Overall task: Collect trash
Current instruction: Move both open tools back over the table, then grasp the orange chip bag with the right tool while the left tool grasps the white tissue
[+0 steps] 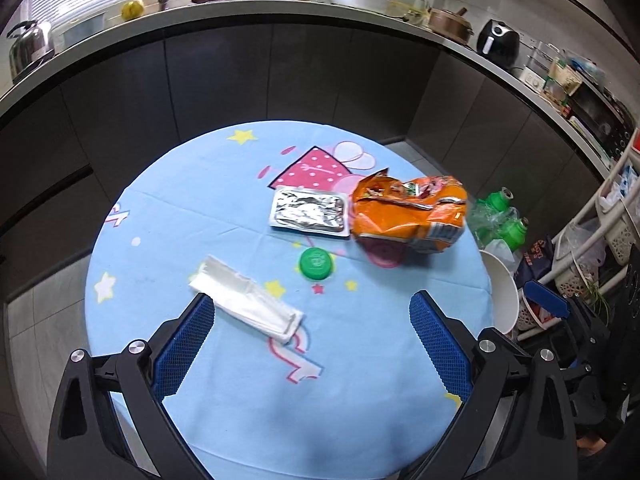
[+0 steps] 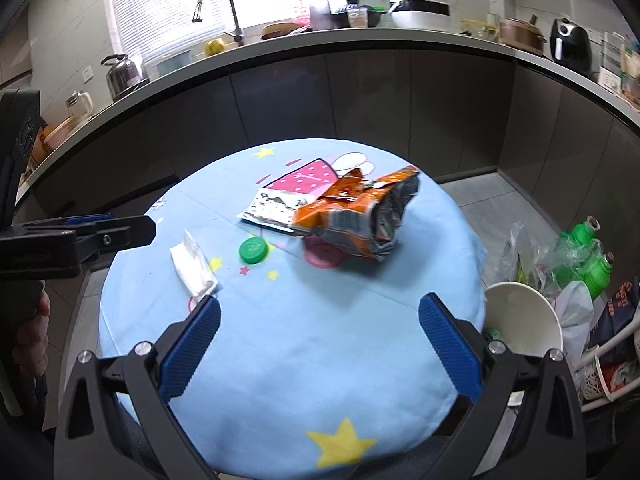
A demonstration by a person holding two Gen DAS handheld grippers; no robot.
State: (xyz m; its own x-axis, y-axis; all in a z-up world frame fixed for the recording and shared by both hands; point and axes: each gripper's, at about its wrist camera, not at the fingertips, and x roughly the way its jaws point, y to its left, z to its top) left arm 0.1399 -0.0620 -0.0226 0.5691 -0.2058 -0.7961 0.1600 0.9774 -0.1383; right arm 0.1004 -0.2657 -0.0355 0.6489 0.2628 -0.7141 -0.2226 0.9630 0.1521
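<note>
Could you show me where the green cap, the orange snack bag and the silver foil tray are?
green cap [image 1: 316,263], left wrist view, its top face
orange snack bag [image 1: 404,216], left wrist view, its crumpled middle
silver foil tray [image 1: 308,211], left wrist view, its foil lid

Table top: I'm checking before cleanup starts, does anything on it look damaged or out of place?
Yes. The orange snack bag lies torn open and crumpled near the far right of the table. A foil tray beside it is crinkled, and a loose green cap and white wrapper lie scattered. Nothing spilled.
</note>
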